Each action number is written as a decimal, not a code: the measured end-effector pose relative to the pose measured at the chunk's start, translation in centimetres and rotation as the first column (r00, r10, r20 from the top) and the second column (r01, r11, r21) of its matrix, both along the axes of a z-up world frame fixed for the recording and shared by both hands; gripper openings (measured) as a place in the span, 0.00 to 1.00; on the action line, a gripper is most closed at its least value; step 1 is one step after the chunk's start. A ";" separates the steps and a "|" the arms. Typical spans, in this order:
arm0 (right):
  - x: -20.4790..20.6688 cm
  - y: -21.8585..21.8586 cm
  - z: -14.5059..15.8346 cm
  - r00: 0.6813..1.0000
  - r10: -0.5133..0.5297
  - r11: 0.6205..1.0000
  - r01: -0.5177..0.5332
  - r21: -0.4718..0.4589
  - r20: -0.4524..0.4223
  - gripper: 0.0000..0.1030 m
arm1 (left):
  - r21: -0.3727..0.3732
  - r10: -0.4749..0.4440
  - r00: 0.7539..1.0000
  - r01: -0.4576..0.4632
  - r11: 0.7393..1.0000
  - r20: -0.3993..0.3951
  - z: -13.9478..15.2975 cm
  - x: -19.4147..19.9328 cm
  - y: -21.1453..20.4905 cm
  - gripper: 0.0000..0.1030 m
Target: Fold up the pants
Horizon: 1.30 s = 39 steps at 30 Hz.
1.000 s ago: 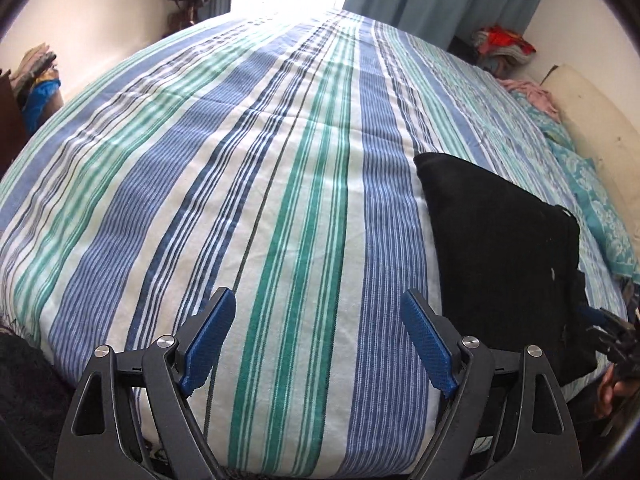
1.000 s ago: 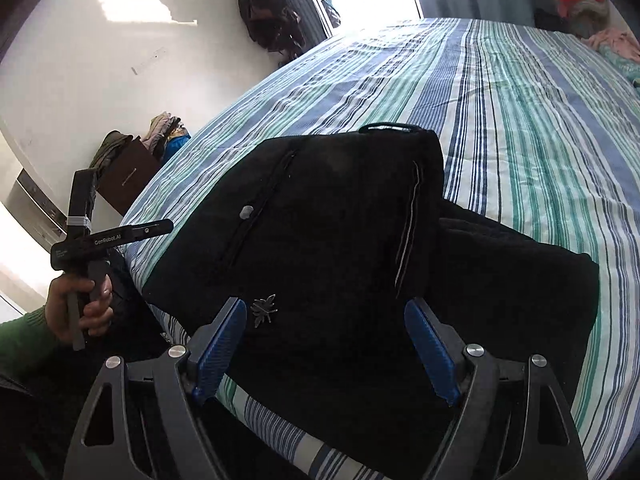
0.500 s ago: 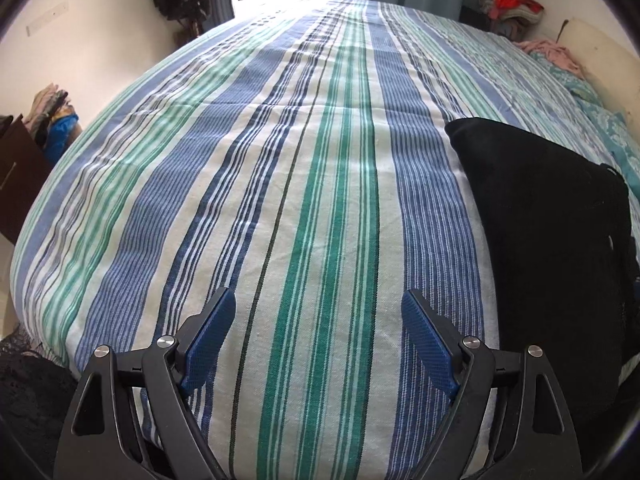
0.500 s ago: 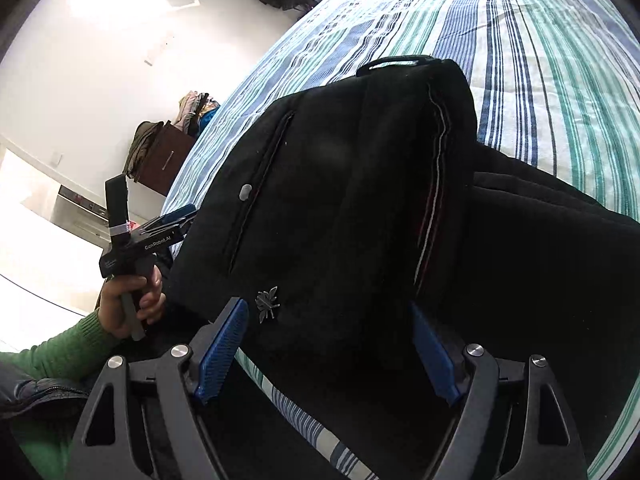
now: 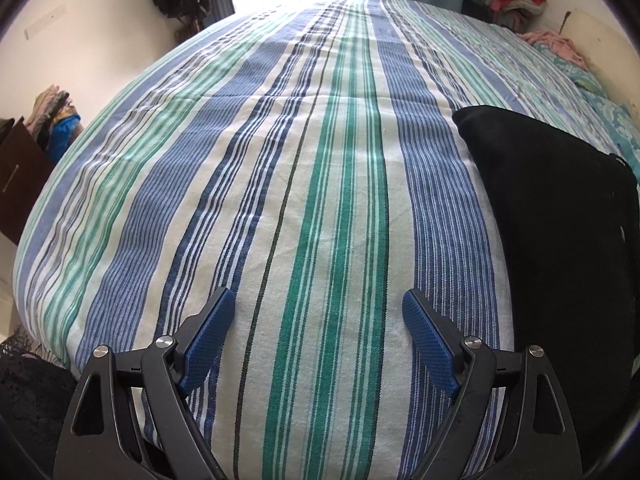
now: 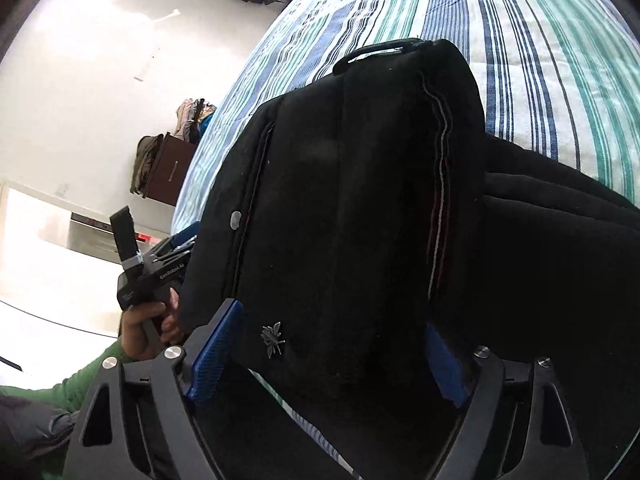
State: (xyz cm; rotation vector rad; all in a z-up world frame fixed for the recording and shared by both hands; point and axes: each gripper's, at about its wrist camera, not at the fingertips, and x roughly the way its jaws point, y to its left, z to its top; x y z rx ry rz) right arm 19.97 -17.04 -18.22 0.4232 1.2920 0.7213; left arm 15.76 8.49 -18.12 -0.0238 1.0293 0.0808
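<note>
A bed with a striped bedspread (image 5: pixel 320 200) in blue, green and white fills both views; white walls, a dark cabinet (image 6: pixel 168 168) and piled clothes sit behind it. The black pants (image 6: pixel 360 200) lie folded in thick layers at the near edge of the bed, at the right of the left wrist view (image 5: pixel 560 240).

I hold the right gripper (image 6: pixel 332 344) low over the pants. Its jaws have just been closing, with the near fold between them. The left pad sits at the fabric edge; the right pad is lost in black cloth, so I cannot tell whether the pads press yet.

I hold the left gripper (image 5: pixel 318 328) spread wide over bare bedspread, holding nothing. The left hand (image 6: pixel 148 324) grips its handle beside the pants.

Risks, as I judge them:
- A bite on the top layer alone would peel the fold open.
- A bite too deep could catch the bedspread.
- A one-sided lift could skew the stack.

Black on black hides the layer boundaries. The pants' right end is cut off by the frame.
</note>
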 end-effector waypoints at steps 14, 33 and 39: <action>-2.9 -5.5 11.3 0.959 -0.237 0.928 0.177 0.329 0.153 0.13 | -0.014 -0.004 1.000 0.004 1.000 0.004 0.6 -0.4 0.1 0.86; -9.7 -18.8 1.0 0.841 -0.540 0.842 0.540 -0.010 -0.020 0.19 | -0.006 -0.205 0.974 0.207 0.978 0.098 4.7 -2.7 -6.4 0.86; -8.3 -18.7 7.7 0.839 -0.506 0.828 0.537 -0.160 0.200 0.31 | -0.046 -0.338 0.912 0.358 0.933 0.232 9.6 -4.1 -11.8 0.88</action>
